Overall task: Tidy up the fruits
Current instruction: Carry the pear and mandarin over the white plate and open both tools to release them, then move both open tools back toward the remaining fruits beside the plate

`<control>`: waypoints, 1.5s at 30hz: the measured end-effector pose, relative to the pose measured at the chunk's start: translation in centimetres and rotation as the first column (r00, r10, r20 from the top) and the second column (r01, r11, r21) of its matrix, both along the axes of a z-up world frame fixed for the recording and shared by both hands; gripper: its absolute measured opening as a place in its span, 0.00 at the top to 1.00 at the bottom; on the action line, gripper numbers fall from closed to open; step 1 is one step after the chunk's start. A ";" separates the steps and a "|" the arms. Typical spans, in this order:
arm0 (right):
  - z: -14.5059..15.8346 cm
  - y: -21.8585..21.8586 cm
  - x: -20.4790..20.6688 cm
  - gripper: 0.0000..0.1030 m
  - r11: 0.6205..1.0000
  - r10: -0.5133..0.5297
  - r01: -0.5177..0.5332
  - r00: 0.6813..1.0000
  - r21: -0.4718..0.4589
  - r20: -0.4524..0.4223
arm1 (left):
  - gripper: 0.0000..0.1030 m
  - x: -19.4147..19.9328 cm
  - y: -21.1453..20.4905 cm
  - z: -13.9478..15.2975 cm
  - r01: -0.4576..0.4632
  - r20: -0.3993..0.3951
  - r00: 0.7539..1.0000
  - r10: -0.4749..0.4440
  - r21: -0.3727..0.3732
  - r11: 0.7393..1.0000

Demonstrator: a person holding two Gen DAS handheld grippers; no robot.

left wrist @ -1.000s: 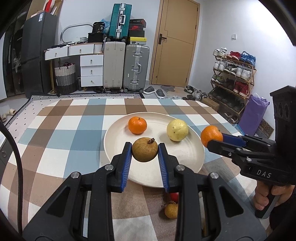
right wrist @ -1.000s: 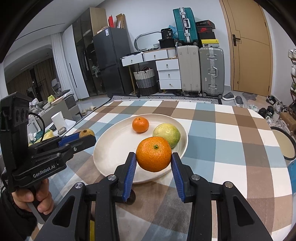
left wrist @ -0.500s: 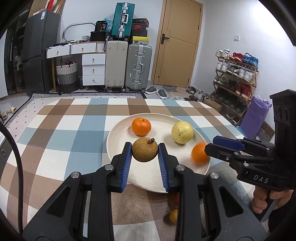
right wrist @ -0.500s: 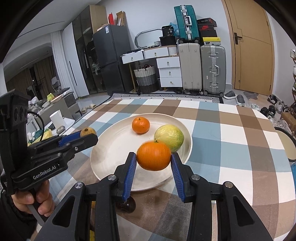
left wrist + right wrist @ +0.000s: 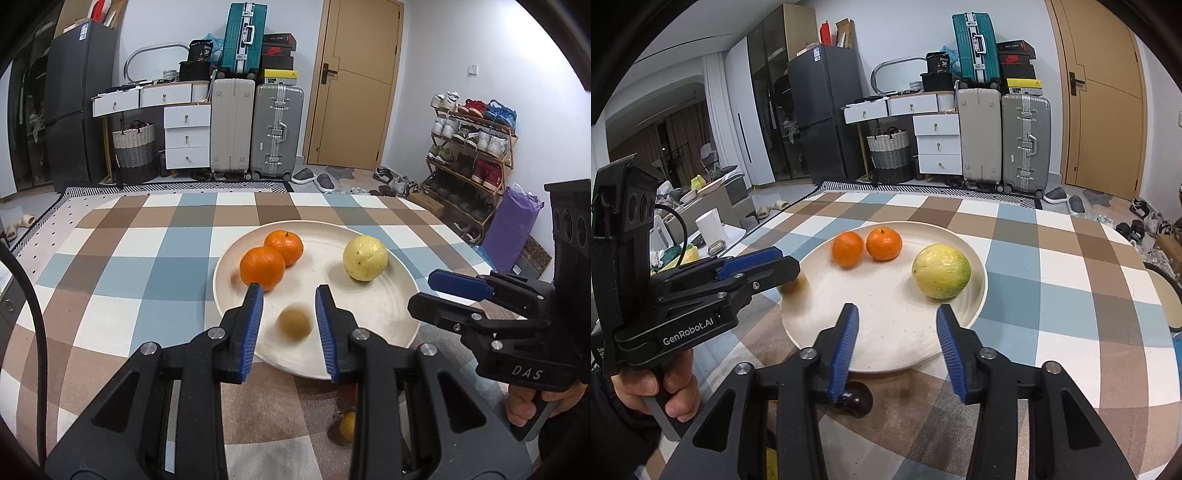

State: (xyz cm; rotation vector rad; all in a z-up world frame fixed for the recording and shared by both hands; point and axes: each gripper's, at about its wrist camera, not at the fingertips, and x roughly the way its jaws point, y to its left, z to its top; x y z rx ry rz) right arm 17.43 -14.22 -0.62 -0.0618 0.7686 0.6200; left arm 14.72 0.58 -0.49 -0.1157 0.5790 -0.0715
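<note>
Evidently the left gripper (image 5: 289, 306) and right gripper (image 5: 897, 332) jaws are standing parted and empty, the right's just opening. The brown fruit (image 5: 294, 324) is settling at six o'clock on the plate (image 5: 388, 314), apparently released for grouping.

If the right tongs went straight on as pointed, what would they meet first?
Likely the plate's bare floor. The right tongs, jaws just opened further and empty, point short of the left orange and yellow-green fruit; depth unclear.

2 orange mandarins (image 5: 271, 258), cream plate (image 5: 380, 314), checked tablecloth (image 5: 155, 251)
</note>
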 end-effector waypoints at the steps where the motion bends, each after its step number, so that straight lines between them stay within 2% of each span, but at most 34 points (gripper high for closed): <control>1: 0.0 -0.1 0.0 0.53 1.000 -0.002 0.002 1.000 0.000 0.001 | 0.74 0.0 0.0 0.0 -0.001 -0.002 1.000 0.001 0.002 1.000; 3: 0.0 -0.1 0.0 0.52 1.000 -0.006 0.006 1.000 0.001 0.002 | 0.69 -0.1 0.0 0.0 -0.004 0.001 1.000 0.004 -0.001 1.000; 6: 0.0 -0.3 0.0 0.51 1.000 -0.013 0.013 1.000 0.000 0.002 | 0.48 -0.3 0.2 0.1 -0.019 0.008 1.000 0.019 -0.004 1.000; 8: 0.1 -0.4 -0.1 0.50 1.000 -0.017 0.017 1.000 -0.001 0.003 | 0.43 -0.6 0.3 0.1 -0.020 0.014 1.000 0.020 -0.006 1.000; 11: 0.1 -0.7 -0.1 0.38 1.000 -0.020 0.020 1.000 0.008 0.005 | 0.30 -1.1 0.2 0.2 -0.012 0.022 1.000 0.012 0.004 1.000; 12: 0.1 -0.8 -0.1 0.33 1.000 -0.021 0.021 1.000 0.010 0.007 | 0.21 -1.2 0.1 0.2 -0.012 0.024 1.000 0.012 0.009 1.000; 14: 0.2 -0.9 -0.2 0.27 1.000 -0.025 0.025 1.000 0.009 0.015 | 0.18 -1.6 -0.1 0.3 -0.017 0.030 0.999 0.016 0.022 1.000; 17: 0.2 -1.0 -0.5 0.23 1.000 -0.020 0.020 1.000 0.008 0.016 | 0.12 -2.0 -0.1 0.3 -0.023 0.018 1.000 0.023 0.039 0.999; 19: 0.2 -1.2 -0.6 0.15 1.000 -0.012 0.012 1.000 0.008 0.010 | 0.08 -2.5 0.1 0.3 -0.026 0.015 1.000 0.025 0.034 0.999; 21: 0.2 -1.3 -0.7 0.14 1.000 -0.002 0.002 1.000 0.003 0.002 | 0.02 -2.9 0.2 0.3 -0.022 0.009 1.000 0.022 0.029 0.999; 24: 0.2 -1.5 -0.8 0.13 1.000 0.007 -0.007 1.000 0.000 -0.008 | 0.01 -3.2 0.2 0.3 -0.016 -0.005 1.000 0.016 0.028 0.999; 27: -0.1 -1.7 -0.8 0.05 0.999 0.034 -0.034 0.998 0.008 -0.053 | 0.01 -3.5 0.2 0.0 -0.008 -0.034 0.999 0.008 0.025 1.000; 31: -0.6 -1.7 -1.1 0.01 0.997 0.061 -0.064 0.996 -0.039 -0.069 | 0.01 -4.4 0.1 -0.3 0.024 -0.051 0.998 -0.024 0.010 1.000; 40: -2.0 -1.6 -0.7 0.00 0.994 0.087 -0.098 0.981 -0.055 -0.173 | 0.01 -4.7 -1.3 -1.0 0.113 -0.108 0.988 -0.107 0.055 0.992; 45: -2.7 -1.1 -0.9 0.01 0.989 0.105 -0.123 0.976 -0.083 -0.192 | 0.01 -4.5 -1.7 -1.3 0.143 -0.146 0.980 -0.135 0.046 0.989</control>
